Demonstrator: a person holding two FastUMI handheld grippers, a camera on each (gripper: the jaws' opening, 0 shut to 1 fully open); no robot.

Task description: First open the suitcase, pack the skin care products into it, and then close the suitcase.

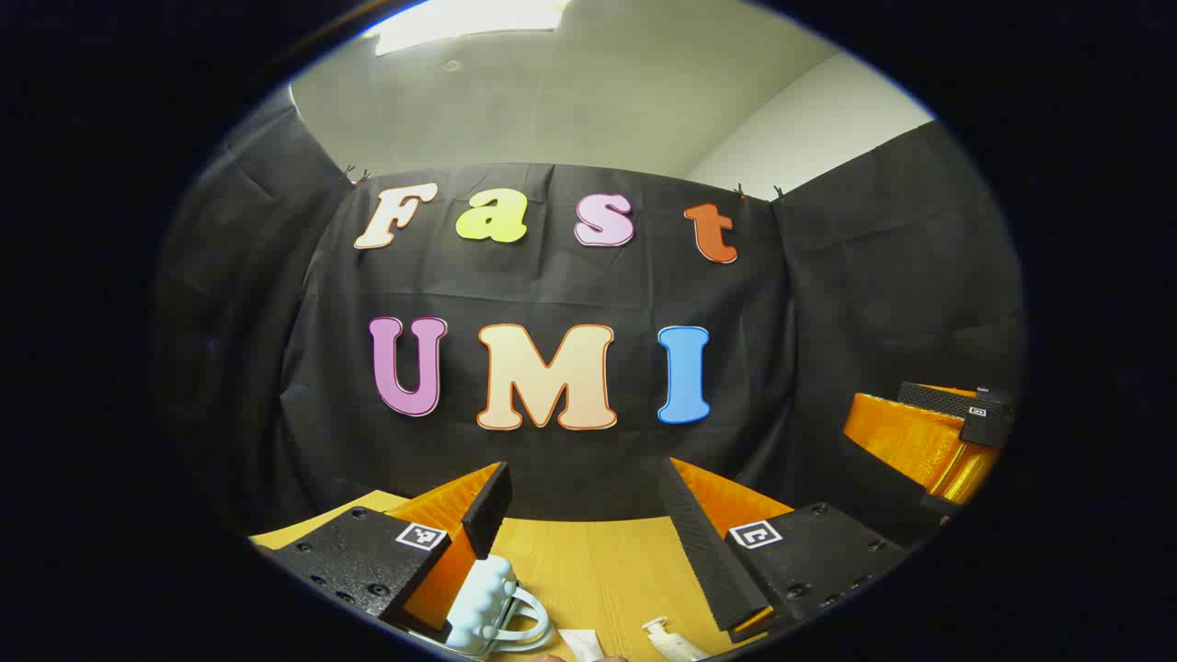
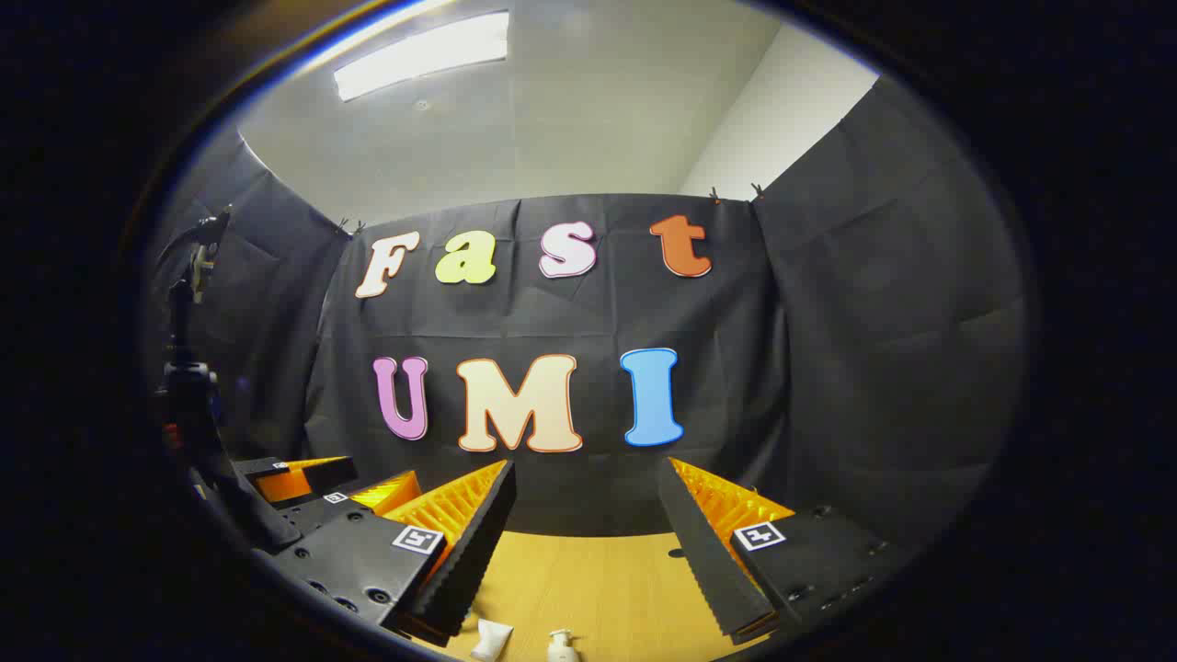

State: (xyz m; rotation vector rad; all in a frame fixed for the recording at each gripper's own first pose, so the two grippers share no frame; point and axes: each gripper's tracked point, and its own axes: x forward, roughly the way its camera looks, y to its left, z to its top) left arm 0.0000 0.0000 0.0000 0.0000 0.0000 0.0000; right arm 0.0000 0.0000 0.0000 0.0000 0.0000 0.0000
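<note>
Both fingers of the left hand-held gripper point(image 1: 583, 538) stand spread apart with nothing between them, raised above the wooden surface point(image 1: 598, 570) and aimed at the booth wall. Just below its left finger sits a small white suitcase point(image 1: 487, 602) with a ribbed shell and a looped handle; whether it is open or shut cannot be told, since little of it shows. Beside it on the surface lie 2 skin care products: a white tube point(image 1: 581, 644) and a white pump bottle point(image 1: 669, 639). The right hand-held gripper point(image 2: 585, 542) is likewise spread and empty, with the same tube point(image 2: 492, 639) and pump bottle point(image 2: 561, 645) lying below and ahead of its fingers. By my judgement the task is at its very start: the products are unpacked, and opening, packing and closing all remain.
</note>
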